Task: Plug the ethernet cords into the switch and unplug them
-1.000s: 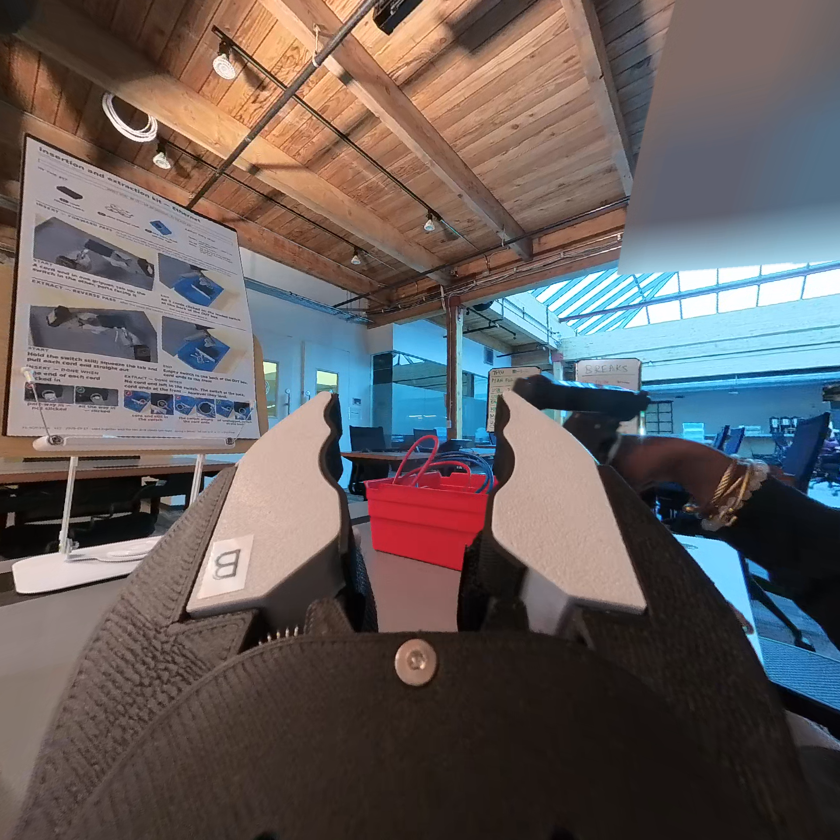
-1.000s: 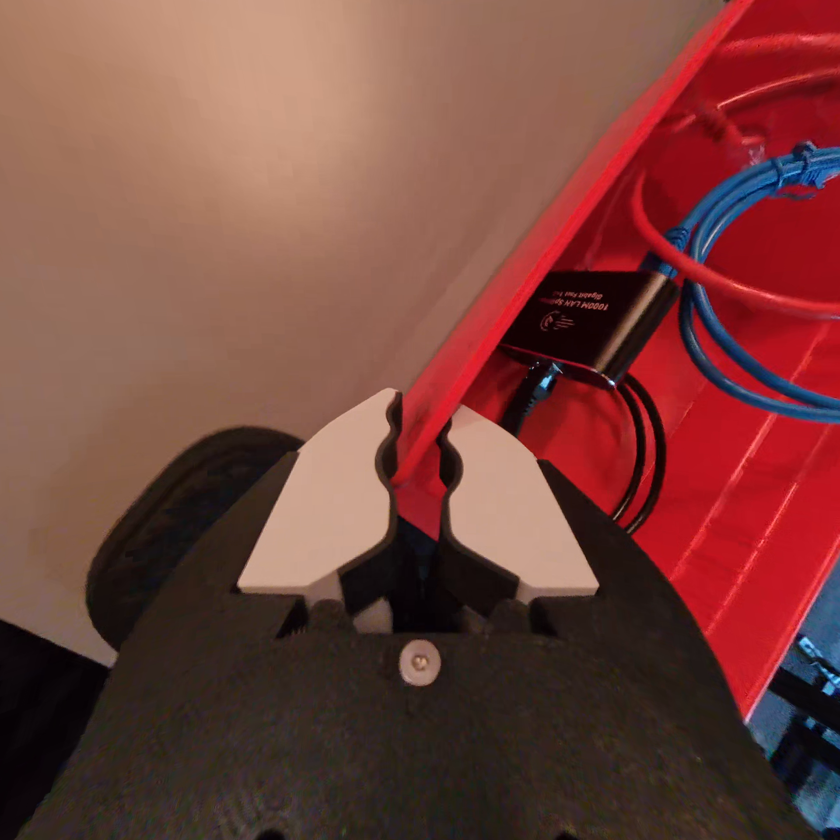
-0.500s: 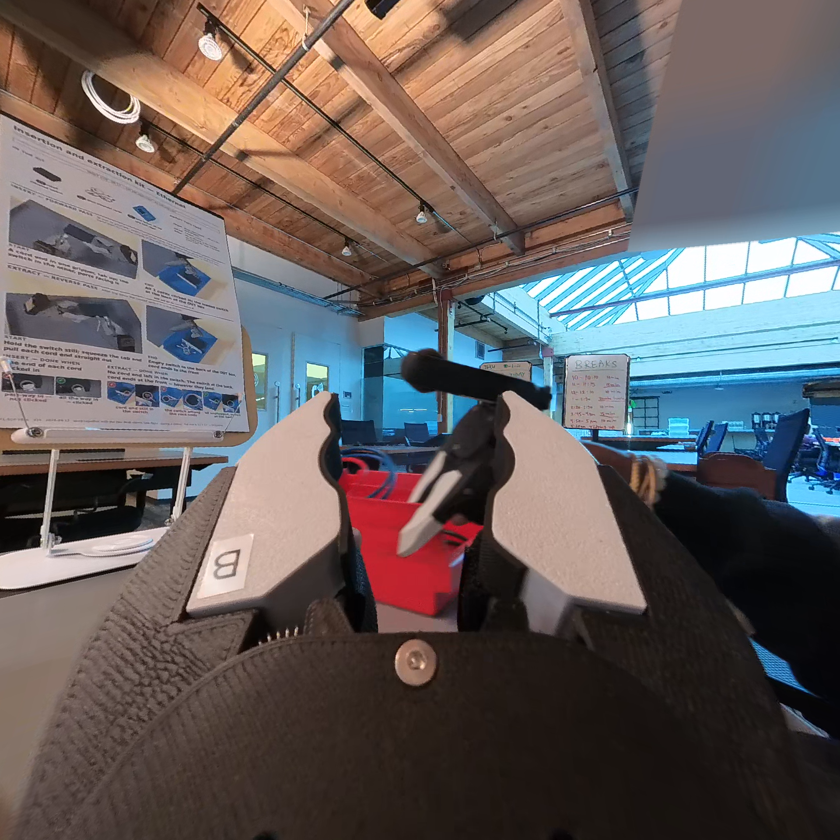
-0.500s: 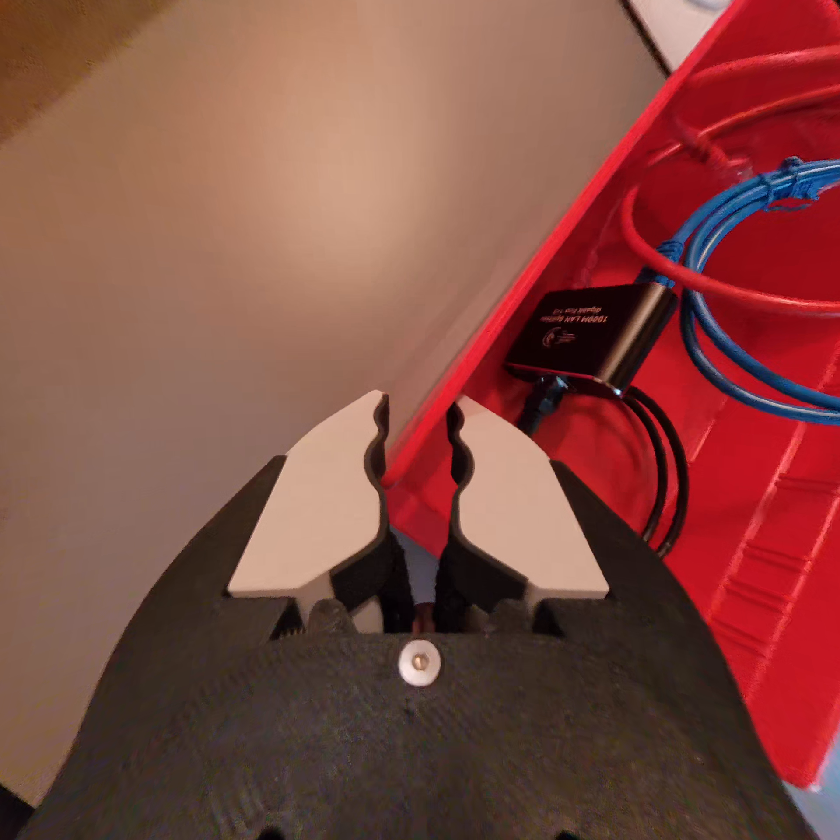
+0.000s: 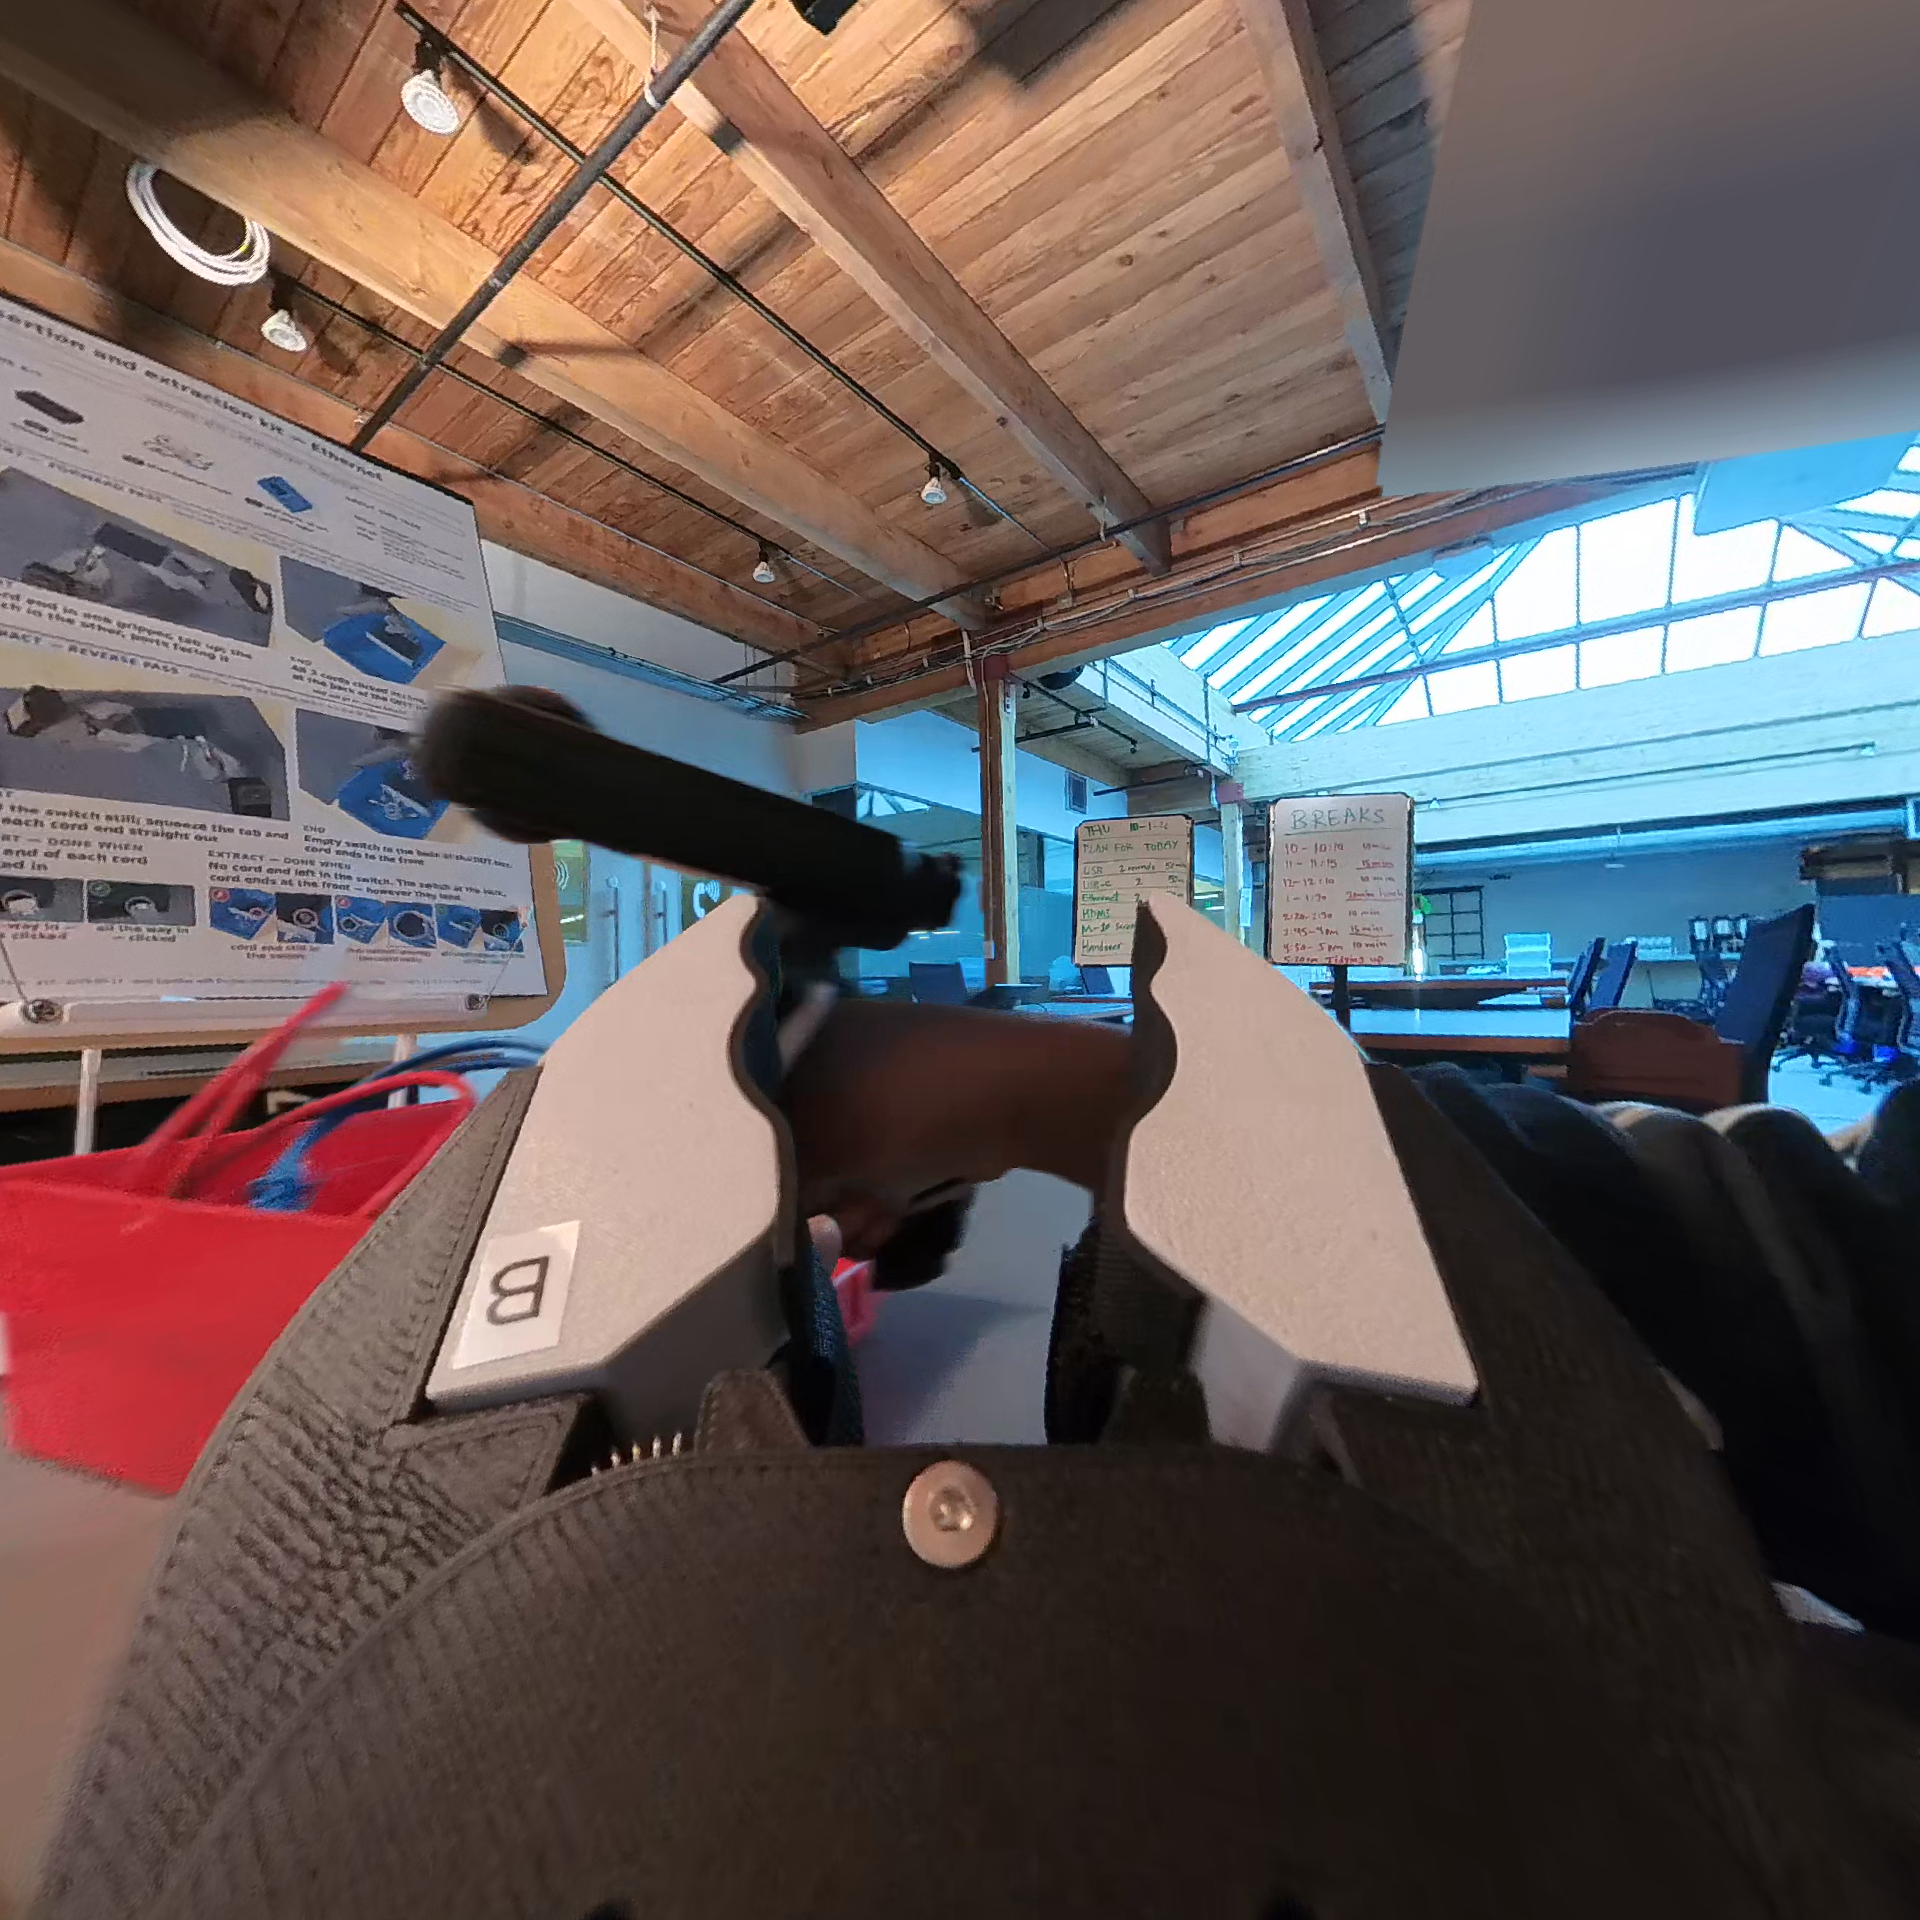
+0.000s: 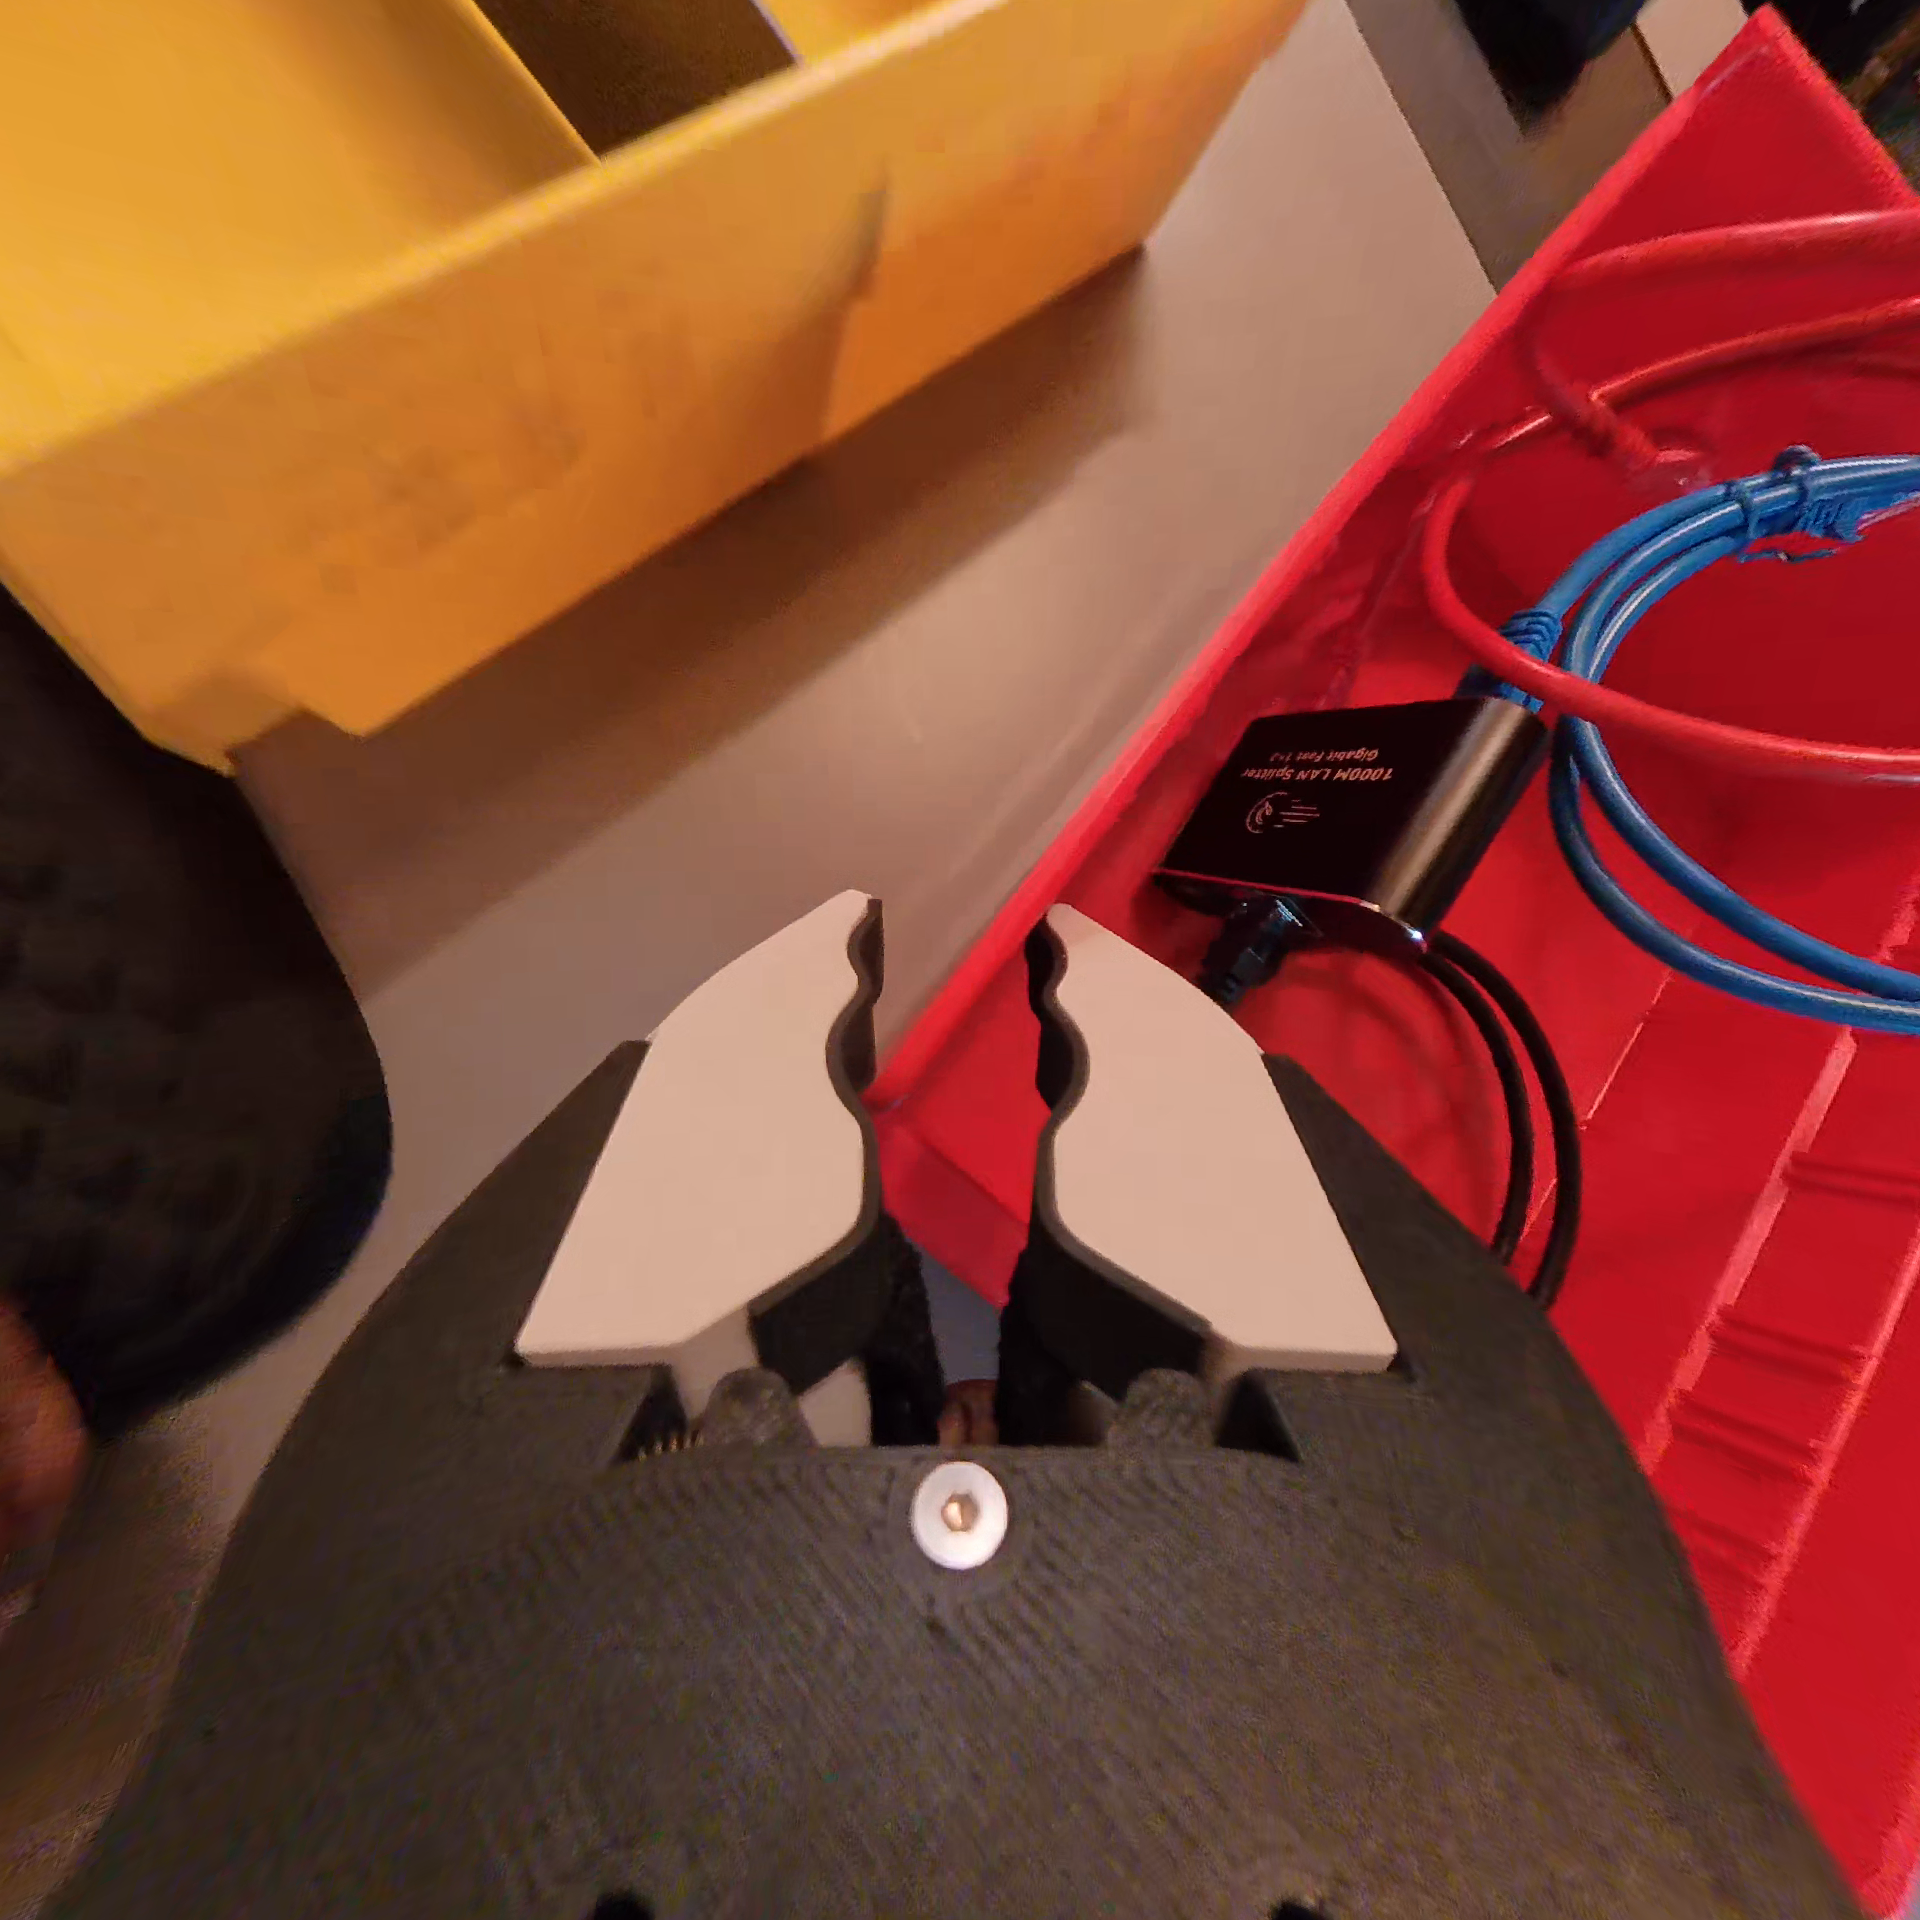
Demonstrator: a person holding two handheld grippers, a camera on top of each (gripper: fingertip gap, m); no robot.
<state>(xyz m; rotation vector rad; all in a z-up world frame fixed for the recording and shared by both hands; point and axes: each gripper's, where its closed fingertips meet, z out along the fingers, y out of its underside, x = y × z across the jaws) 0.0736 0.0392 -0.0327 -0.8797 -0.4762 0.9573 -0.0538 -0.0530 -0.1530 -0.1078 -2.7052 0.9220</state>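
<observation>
Looking along my right gripper, I find its jaws parted a narrow way and holding nothing, with the near corner of the red bin showing between them. The switch, a small black box, lies flat inside that bin, ahead and to the right of the fingertips, its long axis running up to the right; a black cord enters its near end, and a blue cord and a red cord loop beyond its far end. My judgement is that the right gripper is the nearer one and must swing right over the wall to reach it. My left gripper stands wide open and empty, pointed out across the room, with the bin low to its left; the hand holding the other tool crosses just past its tips. Compared with a second ago, the right gripper no longer pinches the bin wall, a yellow box has come into view, and the bin has shifted from centre to left in the left view.
</observation>
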